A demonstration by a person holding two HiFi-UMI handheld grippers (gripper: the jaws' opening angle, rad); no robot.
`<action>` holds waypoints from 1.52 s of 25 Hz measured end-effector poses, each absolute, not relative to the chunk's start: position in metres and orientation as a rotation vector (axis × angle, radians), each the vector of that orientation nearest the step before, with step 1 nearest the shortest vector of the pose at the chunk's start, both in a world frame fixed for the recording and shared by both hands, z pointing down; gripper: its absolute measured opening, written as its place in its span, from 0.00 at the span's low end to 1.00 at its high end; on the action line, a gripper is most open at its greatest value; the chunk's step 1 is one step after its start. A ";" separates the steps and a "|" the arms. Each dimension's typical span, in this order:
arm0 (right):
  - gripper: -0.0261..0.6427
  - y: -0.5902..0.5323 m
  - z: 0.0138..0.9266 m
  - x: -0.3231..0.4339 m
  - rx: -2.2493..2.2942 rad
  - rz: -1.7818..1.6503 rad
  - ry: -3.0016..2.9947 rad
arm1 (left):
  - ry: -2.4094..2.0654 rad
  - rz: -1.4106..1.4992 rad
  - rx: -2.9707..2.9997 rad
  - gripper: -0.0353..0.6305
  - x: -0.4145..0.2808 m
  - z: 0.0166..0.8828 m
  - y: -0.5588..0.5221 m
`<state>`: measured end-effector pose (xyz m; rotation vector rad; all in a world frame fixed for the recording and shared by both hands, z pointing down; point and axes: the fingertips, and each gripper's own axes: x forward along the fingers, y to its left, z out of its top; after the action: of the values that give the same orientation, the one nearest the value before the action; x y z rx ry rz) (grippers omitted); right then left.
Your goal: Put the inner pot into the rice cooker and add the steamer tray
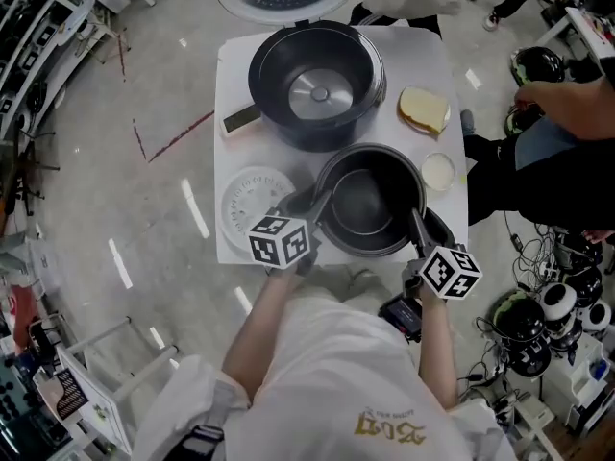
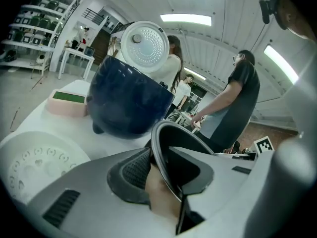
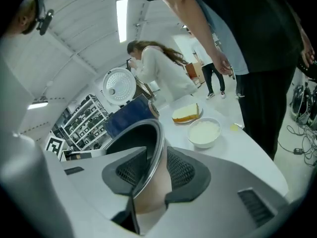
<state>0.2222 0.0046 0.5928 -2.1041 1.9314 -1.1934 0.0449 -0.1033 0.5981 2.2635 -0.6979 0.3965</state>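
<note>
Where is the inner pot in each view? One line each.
Head view: inner pot, centre, nearer than the cooker.
Left gripper view: inner pot, low centre, rim between the jaws.
Right gripper view: inner pot, low centre, rim between the jaws.
Shared landmark: rice cooker behind it.

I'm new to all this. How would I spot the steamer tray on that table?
Find the white table with the big dark rice cooker at its far end. At the near left corner, beside the black inner pot, lies the steamer tray: a flat white disc dotted with small holes, unlike the deep, dark cooker and pot.
</note>
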 end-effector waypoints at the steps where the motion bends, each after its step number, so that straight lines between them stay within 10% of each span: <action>1: 0.24 0.003 0.593 0.222 -2.085 -1.200 1.945 | -0.717 0.400 2.256 0.25 0.044 0.599 -0.103; 38: 0.16 -0.005 0.509 0.224 -1.840 -1.094 2.074 | -0.979 0.173 2.207 0.17 0.033 0.518 -0.099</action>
<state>0.2238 -0.0054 0.5086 -1.8404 2.0744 -1.0938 0.0334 -0.0995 0.5183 2.2068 -0.9794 0.1728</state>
